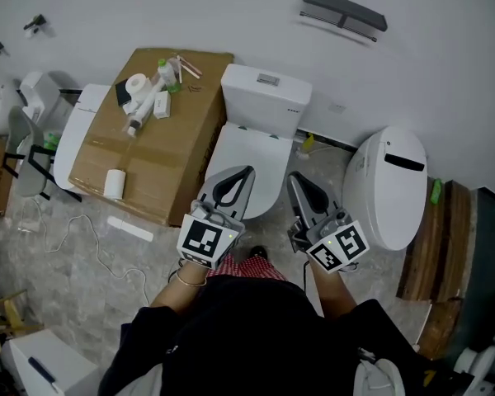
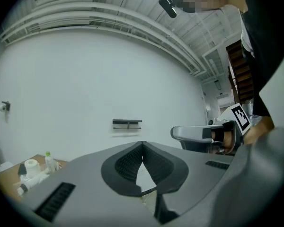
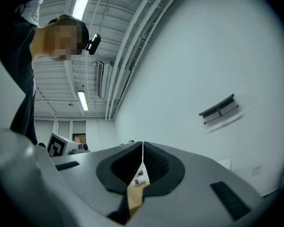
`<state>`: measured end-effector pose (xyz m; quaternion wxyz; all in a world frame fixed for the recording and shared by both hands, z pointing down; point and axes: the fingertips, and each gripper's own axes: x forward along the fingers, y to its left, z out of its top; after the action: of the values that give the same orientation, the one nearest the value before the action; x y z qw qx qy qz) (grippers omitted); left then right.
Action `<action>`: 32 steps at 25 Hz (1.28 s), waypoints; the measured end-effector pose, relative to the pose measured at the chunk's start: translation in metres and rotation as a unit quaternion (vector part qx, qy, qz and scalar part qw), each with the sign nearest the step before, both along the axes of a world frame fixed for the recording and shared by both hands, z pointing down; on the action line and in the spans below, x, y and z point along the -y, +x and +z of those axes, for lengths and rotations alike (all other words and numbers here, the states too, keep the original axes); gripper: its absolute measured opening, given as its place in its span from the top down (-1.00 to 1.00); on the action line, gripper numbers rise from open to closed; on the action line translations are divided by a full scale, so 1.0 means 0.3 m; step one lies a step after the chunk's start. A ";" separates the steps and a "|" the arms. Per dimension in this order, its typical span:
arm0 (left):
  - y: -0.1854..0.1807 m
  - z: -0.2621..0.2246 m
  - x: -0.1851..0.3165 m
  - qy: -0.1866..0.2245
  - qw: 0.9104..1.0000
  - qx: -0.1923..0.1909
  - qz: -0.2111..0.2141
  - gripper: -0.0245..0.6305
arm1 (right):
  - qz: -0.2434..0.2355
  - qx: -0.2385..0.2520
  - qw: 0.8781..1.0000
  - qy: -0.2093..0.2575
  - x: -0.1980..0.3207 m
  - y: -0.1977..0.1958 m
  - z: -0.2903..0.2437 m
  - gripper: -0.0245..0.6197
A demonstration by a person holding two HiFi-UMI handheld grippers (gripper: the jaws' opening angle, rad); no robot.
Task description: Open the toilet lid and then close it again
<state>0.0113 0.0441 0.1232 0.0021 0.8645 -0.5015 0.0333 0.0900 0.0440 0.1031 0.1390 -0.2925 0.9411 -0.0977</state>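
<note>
A cardboard box (image 1: 169,159) stands on the grey floor (image 1: 91,254) at the left, against the white wall. It carries rolls of toilet paper (image 1: 137,83) and a green-capped bottle (image 1: 165,73). Just right of the box is the white toilet, with its tank (image 1: 264,97) at the wall and its toilet lid (image 1: 243,147) lying flat down over the bowl. The left gripper (image 1: 247,172) is held out with its tip over the front part of the lid; whether it touches the lid cannot be told. Its fingers (image 2: 123,167) are closed tip to tip, with nothing between them. The right gripper (image 1: 294,176) is beside it, past the lid's right edge and over the floor. Its fingers (image 3: 161,167) are also pressed together and empty. The two grippers are near each other but apart, each with its marker cube towards the person, whose hands grip them from below. Further right, a second white toilet (image 1: 388,188) stands at an angle, with its lid down too. Wooden boards (image 1: 425,246) lean just beyond it. High on the wall, above and to the right of the tank, hangs a dark rack (image 1: 344,11).
</note>
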 end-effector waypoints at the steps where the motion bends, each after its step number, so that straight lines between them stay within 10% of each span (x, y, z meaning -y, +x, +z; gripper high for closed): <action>1: 0.002 -0.005 0.004 0.002 1.000 0.001 0.006 0.92 | 0.006 0.000 1.000 0.001 0.000 0.000 -0.003 0.86; 32: -0.030 0.106 0.090 -0.010 0.996 -0.009 0.092 0.92 | 0.080 -0.028 0.996 -0.019 0.052 -0.087 0.126 0.86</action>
<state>0.0024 0.0171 0.1549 0.0119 0.9070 -0.4199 0.0305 0.0638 0.0285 0.1409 0.1145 -0.3716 0.9163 -0.0955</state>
